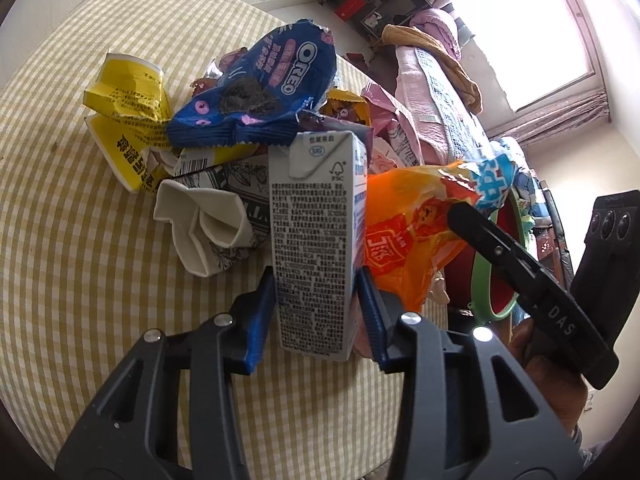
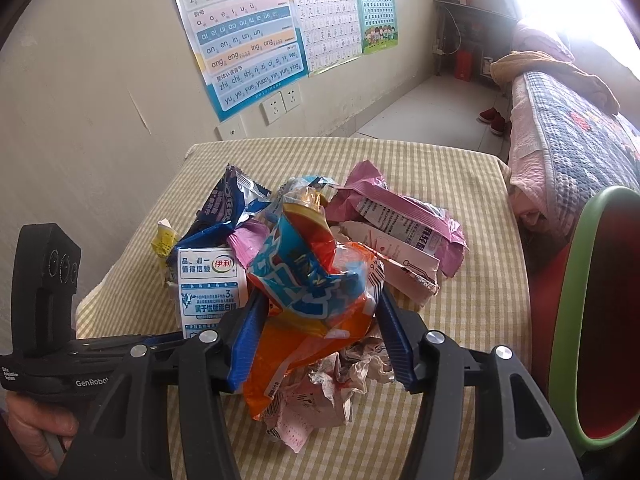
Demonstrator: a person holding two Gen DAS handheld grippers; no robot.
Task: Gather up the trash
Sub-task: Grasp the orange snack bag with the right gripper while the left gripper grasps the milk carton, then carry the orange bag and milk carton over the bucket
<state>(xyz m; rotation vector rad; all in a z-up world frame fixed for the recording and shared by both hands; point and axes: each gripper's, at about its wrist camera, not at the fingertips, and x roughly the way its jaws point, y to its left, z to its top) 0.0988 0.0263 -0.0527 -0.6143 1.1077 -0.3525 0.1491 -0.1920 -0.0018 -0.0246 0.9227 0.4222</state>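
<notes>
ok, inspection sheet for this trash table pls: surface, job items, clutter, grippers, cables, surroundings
Surface: table under a yellow-and-white checked cloth, trash heaped mid-table.
Job's things: milk carton upright; orange snack bag; blue Oreo wrapper; crushed yellow paper cup; crushed white cup; pink wrapper; crumpled paper.
Clutter: nothing seen beyond the trash.
Grippers: left gripper jaws pressed on the milk carton; right gripper jaws pressed on the orange snack bag.
Cables: one thin wire by the far shelf; none on the table.
Surroundings: wall charts, wall sockets, bed with quilt, green-rimmed red bin beside the table.
</notes>
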